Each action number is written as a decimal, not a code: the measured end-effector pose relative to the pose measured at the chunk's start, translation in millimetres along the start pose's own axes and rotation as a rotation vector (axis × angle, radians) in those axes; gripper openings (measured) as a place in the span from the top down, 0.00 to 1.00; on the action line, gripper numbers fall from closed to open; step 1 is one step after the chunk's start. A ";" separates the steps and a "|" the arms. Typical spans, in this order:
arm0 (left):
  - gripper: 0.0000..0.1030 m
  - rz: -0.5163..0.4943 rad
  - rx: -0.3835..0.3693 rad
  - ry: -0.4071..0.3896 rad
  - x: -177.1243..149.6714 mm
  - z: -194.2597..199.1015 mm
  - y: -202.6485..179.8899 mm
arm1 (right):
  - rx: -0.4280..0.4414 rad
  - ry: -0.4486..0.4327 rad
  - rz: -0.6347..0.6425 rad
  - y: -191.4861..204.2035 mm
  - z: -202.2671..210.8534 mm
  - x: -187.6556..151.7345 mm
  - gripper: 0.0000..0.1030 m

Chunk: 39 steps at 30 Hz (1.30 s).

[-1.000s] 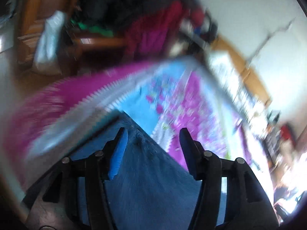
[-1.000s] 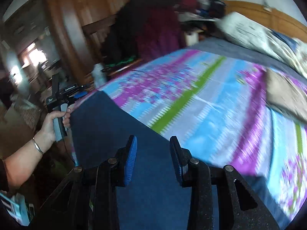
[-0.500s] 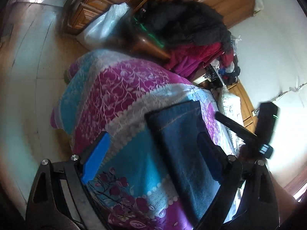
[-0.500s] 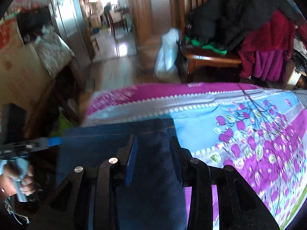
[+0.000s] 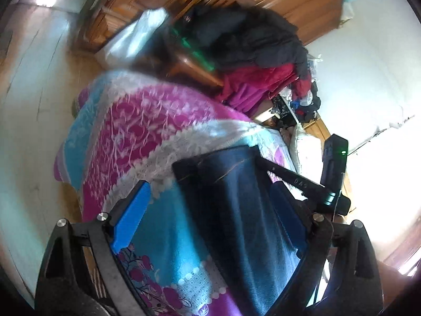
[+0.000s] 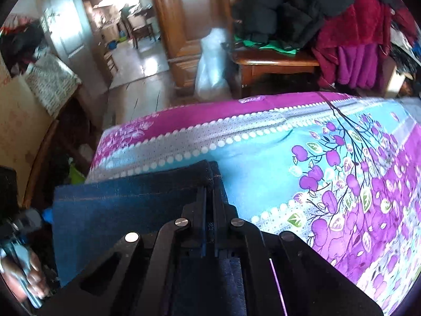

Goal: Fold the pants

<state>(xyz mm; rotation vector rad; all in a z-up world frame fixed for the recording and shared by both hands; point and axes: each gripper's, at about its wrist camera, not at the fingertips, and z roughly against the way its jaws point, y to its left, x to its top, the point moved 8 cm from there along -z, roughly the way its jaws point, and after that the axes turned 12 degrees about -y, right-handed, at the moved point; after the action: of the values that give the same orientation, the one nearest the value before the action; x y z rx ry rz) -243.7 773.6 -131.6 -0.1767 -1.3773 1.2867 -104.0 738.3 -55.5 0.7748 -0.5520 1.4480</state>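
Dark blue denim pants (image 5: 236, 210) lie flat on the patterned bedspread (image 5: 136, 131), their hem end toward the foot of the bed. My left gripper (image 5: 210, 208) hovers over them, wide open, its blue pads on either side of the fabric. In the right wrist view the pants (image 6: 118, 210) run to the bed's corner and my right gripper (image 6: 209, 197) is shut on the hem's right corner. The right gripper's black body shows at the right in the left wrist view. A hand holding the left gripper (image 6: 21, 273) shows at the lower left.
The bedspread (image 6: 329, 158) stretches right with purple flowers. Beyond the bed's foot stand a wooden chair piled with dark and red clothes (image 6: 315, 26), a white plastic bag (image 6: 213, 71), a wardrobe and bare floor (image 6: 136, 79). A cardboard box sits at the left.
My right gripper has closed from open onto the pants' hem corner. The left gripper opened wide and swung back above the pants, then held nearly still.
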 end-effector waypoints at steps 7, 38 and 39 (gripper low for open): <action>0.11 0.054 -0.007 0.014 -8.4 7.5 10.8 | -0.103 -0.121 -0.174 -24.6 34.8 16.4 0.67; 0.49 -0.181 -0.080 0.061 -10.2 -22.8 -20.0 | 0.376 0.170 -0.038 -7.5 -33.7 6.0 0.78; 0.70 -0.207 -0.043 0.055 -9.6 -22.9 -15.1 | 0.372 0.166 -0.015 -0.8 -32.0 5.4 0.79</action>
<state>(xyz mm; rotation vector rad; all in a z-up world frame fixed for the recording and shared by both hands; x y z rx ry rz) -214.7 773.7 -133.0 -0.0958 -1.3399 1.0733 -106.6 765.9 -72.3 0.9348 -0.1487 1.6063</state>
